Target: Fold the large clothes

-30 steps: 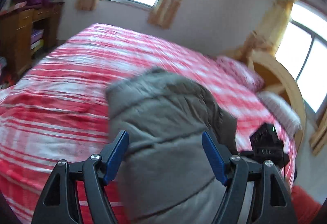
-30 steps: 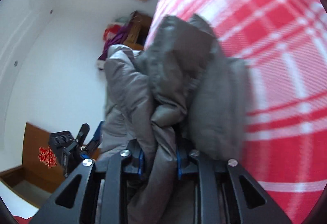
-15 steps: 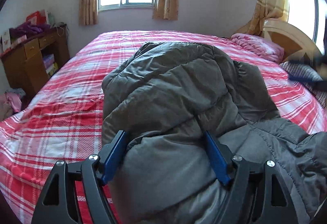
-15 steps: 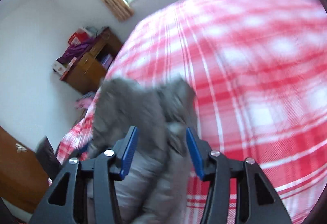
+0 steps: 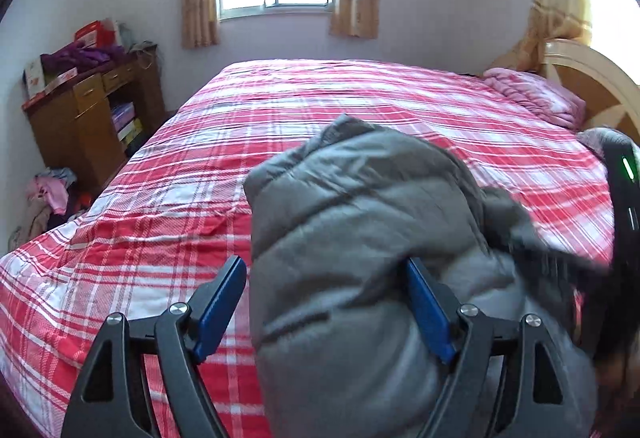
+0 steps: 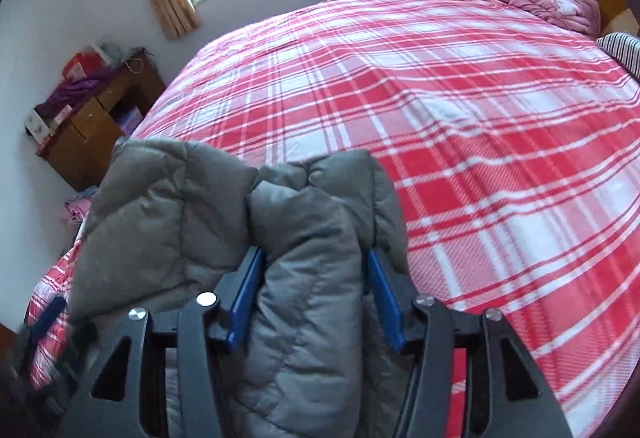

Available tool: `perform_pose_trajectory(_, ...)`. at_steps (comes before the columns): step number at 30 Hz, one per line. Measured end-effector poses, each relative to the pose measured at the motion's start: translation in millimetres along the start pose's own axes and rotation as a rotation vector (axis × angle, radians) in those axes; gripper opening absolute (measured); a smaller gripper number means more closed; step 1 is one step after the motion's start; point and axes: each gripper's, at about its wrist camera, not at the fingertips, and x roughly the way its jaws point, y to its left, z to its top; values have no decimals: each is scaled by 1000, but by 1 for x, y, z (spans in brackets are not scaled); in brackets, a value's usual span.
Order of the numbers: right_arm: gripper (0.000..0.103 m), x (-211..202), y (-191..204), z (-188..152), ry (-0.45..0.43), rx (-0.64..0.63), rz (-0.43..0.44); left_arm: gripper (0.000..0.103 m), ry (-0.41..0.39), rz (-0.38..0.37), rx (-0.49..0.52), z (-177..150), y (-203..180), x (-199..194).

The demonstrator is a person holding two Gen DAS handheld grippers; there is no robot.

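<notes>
We're looking across the bed with its red-and-white plaid cover, which fills both views, headboard off at two o'clock. The grey puffer jacket is bunched at the near edge of the bed, piled up at six o'clock in both wrist views. Our left gripper has its jaws spread wide and they've just been opening further; the jacket bulges between them, the right pad touching padding, the left pad standing clear over the plaid. Our right gripper has just been opening too, jaws apart now, a fold of the jacket sitting loosely between the blue pads. At ten o'clock stands a wooden cabinet, and a folded pink quilt lies by the headboard.
</notes>
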Motion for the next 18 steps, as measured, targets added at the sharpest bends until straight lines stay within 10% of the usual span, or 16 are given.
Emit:
perform_pose_trajectory(7,67,5,-2,-22,-77,-23,42,83,-2,97,58,3,-9,33)
perform_pose_trajectory(18,73,30,1,-11,-31,-28,45,97,133,15,-111,-11,25,88)
